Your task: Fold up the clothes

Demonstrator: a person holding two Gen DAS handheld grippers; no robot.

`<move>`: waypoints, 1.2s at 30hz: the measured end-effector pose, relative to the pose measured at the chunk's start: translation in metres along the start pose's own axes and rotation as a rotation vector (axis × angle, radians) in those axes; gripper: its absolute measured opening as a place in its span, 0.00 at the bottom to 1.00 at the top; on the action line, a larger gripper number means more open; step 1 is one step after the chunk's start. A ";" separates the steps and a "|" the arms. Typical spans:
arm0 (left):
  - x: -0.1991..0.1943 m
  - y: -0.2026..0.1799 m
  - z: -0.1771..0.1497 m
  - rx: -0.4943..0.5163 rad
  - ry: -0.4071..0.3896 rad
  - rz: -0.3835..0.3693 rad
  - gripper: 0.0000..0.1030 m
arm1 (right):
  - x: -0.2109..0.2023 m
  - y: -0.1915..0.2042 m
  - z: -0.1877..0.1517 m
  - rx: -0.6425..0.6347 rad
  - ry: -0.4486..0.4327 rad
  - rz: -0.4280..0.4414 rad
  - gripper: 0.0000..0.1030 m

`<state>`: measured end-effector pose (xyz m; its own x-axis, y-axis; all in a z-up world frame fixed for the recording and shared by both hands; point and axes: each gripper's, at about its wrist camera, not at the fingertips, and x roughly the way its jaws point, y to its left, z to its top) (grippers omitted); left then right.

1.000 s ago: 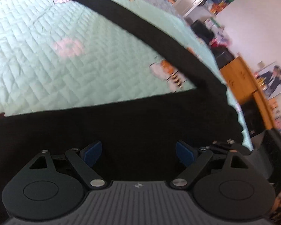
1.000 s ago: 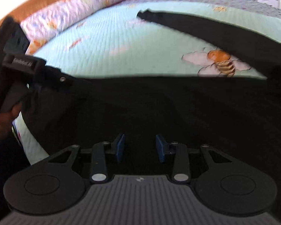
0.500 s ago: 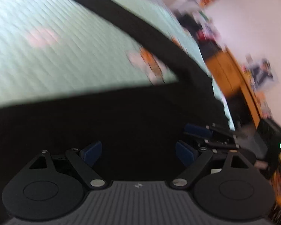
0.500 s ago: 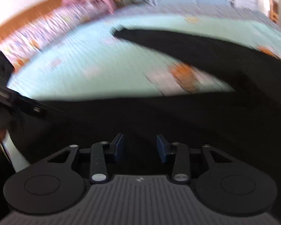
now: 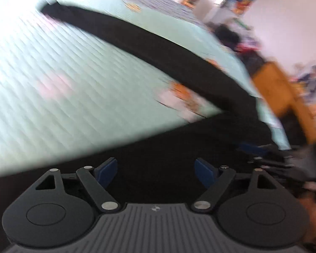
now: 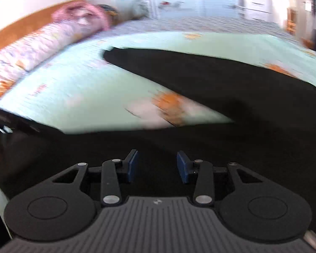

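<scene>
A black garment lies on the mint quilted bedspread, one long leg stretching away to the far left. My left gripper hovers over its near, wide part; its jaws are closing but still wide apart, with black cloth below and nothing pressed by the pads. The right wrist view shows the same garment and my right gripper over its near edge, blue pads apart and gripping nothing that I can see. The right gripper also shows low at the right of the left wrist view.
A long pink patterned bolster lies along the wooden headboard at the far left. Orange wooden furniture and clutter stand beyond the bed's right side. The bedspread carries bee prints.
Both views have swung and blurred as the hands moved over the garment. The right gripper has come into the left wrist view. The left jaws have narrowed slightly.
</scene>
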<state>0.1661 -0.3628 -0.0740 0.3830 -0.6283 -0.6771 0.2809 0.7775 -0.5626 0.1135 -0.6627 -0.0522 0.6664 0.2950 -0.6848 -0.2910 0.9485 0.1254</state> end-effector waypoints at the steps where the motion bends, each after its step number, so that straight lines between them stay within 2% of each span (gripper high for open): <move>1: 0.006 -0.002 -0.003 -0.014 0.031 -0.059 0.81 | -0.007 -0.009 -0.006 -0.003 0.024 -0.045 0.42; 3: 0.021 -0.009 -0.002 0.011 0.047 -0.031 0.81 | -0.004 -0.028 -0.010 -0.014 0.068 -0.117 0.42; 6: 0.038 -0.013 0.004 0.008 0.052 -0.002 0.81 | 0.041 -0.040 0.003 -0.028 0.113 -0.104 0.44; 7: 0.040 -0.012 0.005 0.005 0.047 0.001 0.81 | 0.059 -0.037 0.011 -0.046 0.104 -0.101 0.49; 10: 0.040 -0.015 0.004 0.031 0.064 0.024 0.81 | 0.090 -0.035 0.040 -0.023 0.053 -0.044 0.49; 13: 0.041 -0.024 -0.004 0.055 0.091 -0.006 0.82 | 0.081 -0.034 0.050 -0.013 0.022 0.022 0.48; 14: 0.042 -0.027 -0.007 0.064 0.101 -0.017 0.82 | 0.068 -0.034 0.046 -0.015 0.016 0.010 0.48; 16: 0.050 -0.042 -0.016 0.095 0.140 -0.119 0.83 | 0.043 -0.035 0.038 -0.022 0.010 -0.018 0.48; 18: 0.063 -0.065 -0.030 0.168 0.192 -0.180 0.83 | 0.038 -0.042 0.031 -0.053 0.053 -0.062 0.48; 20: 0.075 -0.079 -0.040 0.212 0.207 -0.158 0.83 | 0.042 -0.049 0.025 -0.080 0.097 -0.092 0.48; 22: 0.080 -0.083 -0.046 0.215 0.191 -0.144 0.90 | 0.063 -0.056 0.027 -0.071 0.118 -0.059 0.49; 25: 0.077 -0.079 -0.049 0.200 0.186 -0.147 0.91 | 0.096 -0.053 0.055 -0.084 0.083 -0.028 0.52; 27: 0.068 -0.077 -0.050 0.176 0.195 -0.142 0.91 | 0.103 -0.055 0.074 -0.019 0.033 0.034 0.51; 29: 0.056 -0.071 -0.053 0.143 0.203 -0.151 0.91 | 0.086 -0.067 0.079 0.094 -0.050 0.127 0.50; 31: 0.041 -0.062 -0.063 0.093 0.196 -0.177 0.91 | 0.056 -0.081 0.070 0.196 -0.113 0.174 0.50; 33: 0.026 -0.051 -0.074 0.011 0.187 -0.192 0.91 | 0.015 -0.100 0.046 0.299 -0.164 0.181 0.51; 36: 0.007 -0.037 -0.096 -0.116 0.170 -0.204 0.91 | -0.053 -0.133 -0.012 0.517 -0.243 0.161 0.51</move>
<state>0.0736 -0.3979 -0.1035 0.1728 -0.7742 -0.6089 0.2307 0.6328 -0.7391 0.1092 -0.8059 -0.0411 0.7975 0.3999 -0.4518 -0.0701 0.8051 0.5889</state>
